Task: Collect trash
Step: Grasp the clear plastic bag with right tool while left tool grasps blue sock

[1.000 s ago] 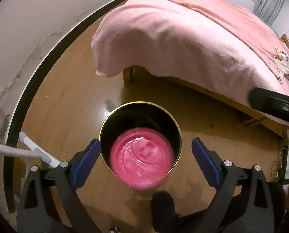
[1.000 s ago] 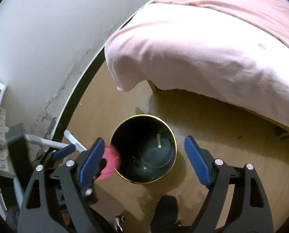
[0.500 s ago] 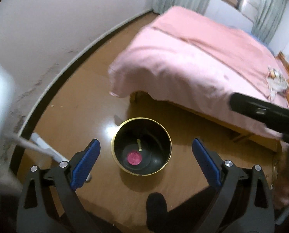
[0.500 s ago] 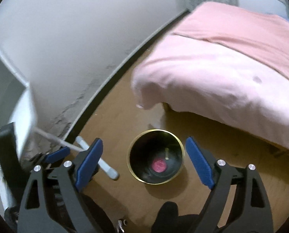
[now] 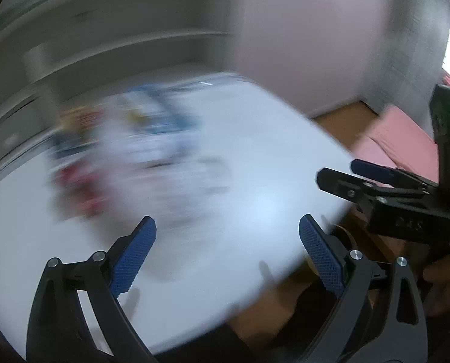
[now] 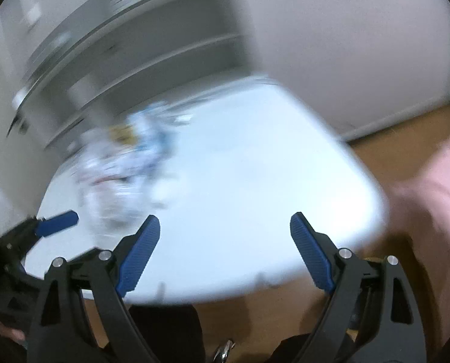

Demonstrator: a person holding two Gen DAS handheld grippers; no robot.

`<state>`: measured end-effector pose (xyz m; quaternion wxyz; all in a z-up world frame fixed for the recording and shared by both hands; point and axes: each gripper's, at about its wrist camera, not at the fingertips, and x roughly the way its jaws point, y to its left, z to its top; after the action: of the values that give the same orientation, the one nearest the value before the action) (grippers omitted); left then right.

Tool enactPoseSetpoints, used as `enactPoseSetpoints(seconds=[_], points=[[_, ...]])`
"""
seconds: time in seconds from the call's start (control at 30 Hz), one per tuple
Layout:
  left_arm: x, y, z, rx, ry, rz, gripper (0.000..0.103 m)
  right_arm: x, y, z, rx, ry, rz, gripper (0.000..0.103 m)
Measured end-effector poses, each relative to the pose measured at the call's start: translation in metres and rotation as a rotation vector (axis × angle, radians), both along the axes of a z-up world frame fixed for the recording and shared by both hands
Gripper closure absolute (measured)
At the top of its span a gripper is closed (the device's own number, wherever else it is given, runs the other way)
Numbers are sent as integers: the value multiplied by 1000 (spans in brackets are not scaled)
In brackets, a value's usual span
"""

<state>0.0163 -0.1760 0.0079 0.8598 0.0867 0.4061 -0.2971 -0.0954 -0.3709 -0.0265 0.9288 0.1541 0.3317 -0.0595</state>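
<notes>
Bin gone from both views since a second ago, white tabletop [image 5: 255, 181] now fills them | left gripper [image 5: 228, 254] and right gripper [image 6: 225, 251] tilted downward over it, jaws wide, empty | trash pile [image 6: 125, 163] blurred, at tabletop's far left

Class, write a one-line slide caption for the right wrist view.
Open right gripper above a white table bearing a blurred heap of litter.
</notes>
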Motion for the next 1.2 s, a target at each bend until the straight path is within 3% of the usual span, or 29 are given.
enactPoseSetpoints(seconds=[0.17, 0.33, 0.43, 0.5, 0.53, 0.57, 0.9, 1.13, 1.17, 1.2], points=[[33, 95, -8, 21, 26, 220, 10, 69, 92, 14, -101, -3, 202, 18], [48, 153, -17, 29, 55, 326, 10, 113, 140, 15, -174, 13, 278, 19], [56, 167, -20, 25, 64, 336, 10, 131, 156, 13, -229, 29, 287, 27], [64, 174, -22, 25, 70, 333, 10, 140, 163, 9, -244, 46, 288, 42], [68, 175, -23, 22, 73, 331, 10, 143, 165, 7, -248, 56, 292, 64], [69, 176, -23, 19, 77, 330, 10, 146, 164, 6, -243, 62, 301, 69], [170, 142, -12, -82, 125, 333, 10, 113, 145, 55, -157, -68, 281, 72], [232, 108, -42, -14, 187, 335, 11, 86, 124, 56, -161, -51, 219, 72], [235, 107, -47, -11, 193, 341, 16, 82, 120, 55, -161, -45, 209, 72], [237, 106, -49, -13, 198, 342, 30, 78, 117, 54, -161, -41, 200, 72]])
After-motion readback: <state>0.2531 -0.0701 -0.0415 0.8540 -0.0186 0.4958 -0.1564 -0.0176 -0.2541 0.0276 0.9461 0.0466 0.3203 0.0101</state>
